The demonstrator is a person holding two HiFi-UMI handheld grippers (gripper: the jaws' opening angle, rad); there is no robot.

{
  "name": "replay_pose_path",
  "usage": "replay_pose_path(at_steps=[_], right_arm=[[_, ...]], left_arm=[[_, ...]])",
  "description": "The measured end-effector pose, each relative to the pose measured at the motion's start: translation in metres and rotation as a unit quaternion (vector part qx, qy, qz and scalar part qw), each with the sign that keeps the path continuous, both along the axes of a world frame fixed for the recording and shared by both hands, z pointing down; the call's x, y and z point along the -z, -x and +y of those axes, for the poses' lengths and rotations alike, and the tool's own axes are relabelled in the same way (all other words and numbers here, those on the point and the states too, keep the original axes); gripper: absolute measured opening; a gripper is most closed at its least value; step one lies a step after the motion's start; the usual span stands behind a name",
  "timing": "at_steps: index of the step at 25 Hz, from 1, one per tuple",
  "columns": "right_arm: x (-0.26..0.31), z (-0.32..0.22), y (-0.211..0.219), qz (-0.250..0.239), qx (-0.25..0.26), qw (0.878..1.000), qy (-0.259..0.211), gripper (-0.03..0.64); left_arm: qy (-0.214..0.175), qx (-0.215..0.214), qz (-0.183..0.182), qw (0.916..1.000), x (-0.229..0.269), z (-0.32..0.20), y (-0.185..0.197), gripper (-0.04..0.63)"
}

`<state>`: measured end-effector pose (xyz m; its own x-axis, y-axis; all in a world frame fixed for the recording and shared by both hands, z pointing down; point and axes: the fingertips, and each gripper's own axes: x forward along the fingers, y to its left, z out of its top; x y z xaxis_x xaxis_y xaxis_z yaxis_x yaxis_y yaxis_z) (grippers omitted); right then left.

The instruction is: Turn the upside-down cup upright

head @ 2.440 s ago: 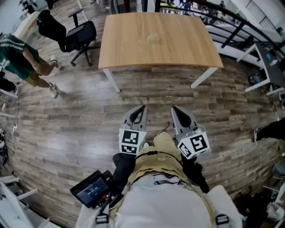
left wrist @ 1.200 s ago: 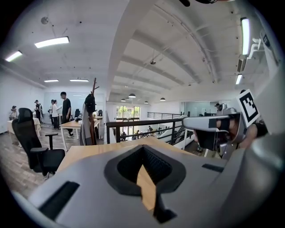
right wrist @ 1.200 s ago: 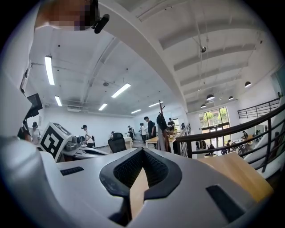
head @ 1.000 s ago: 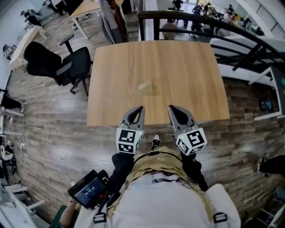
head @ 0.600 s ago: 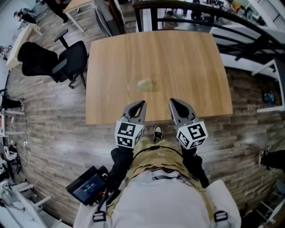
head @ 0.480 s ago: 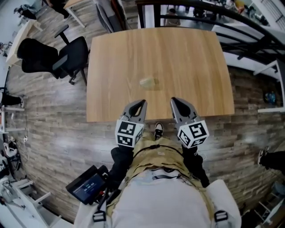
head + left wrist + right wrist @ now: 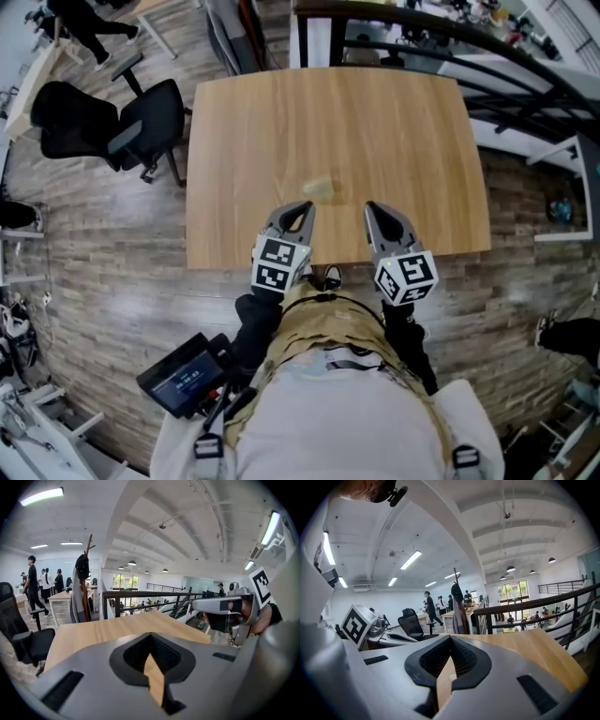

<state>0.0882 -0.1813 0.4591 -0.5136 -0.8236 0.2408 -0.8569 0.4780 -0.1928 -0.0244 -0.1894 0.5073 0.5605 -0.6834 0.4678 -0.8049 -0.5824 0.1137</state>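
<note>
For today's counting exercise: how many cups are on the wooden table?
1. The cup sits on the table toward its near edge, just beyond the left gripper. It and the right gripper hide a little tabletop.

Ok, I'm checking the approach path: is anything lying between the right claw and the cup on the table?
Nothing. In the head view, only bare wooden table shows between the right claw and the cup.

Grey left hand-held gripper point(image 7: 300, 208), marker cube point(image 7: 275, 265), tan vest point(image 7: 328, 323)
</note>
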Motion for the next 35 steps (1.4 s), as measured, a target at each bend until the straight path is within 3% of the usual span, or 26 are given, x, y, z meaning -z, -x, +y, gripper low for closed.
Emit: replay_pose_path(at_steps=[15, 26, 35], right_arm=[[-0.045, -0.039, 0.02, 0.029, 0.02, 0.999, 0.038, 0.021], [-0.087, -0.051, 0.021, 0.051, 0.042, 0.994, 0.084, 0.021], [-0.113, -0.063, 0.014, 0.056, 0.041, 0.991, 0.111, 0.021]], left_arm=[[0.013, -0.011, -0.031, 0.9994, -0.026, -0.038, 0.014, 0.0], [0.063, -0.016, -0.05, 0.9966, -0.087, -0.05, 0.004, 0.0], [0.099, -0.055, -0.102, 0.9883, -0.145, -0.061, -0.008, 0.002]])
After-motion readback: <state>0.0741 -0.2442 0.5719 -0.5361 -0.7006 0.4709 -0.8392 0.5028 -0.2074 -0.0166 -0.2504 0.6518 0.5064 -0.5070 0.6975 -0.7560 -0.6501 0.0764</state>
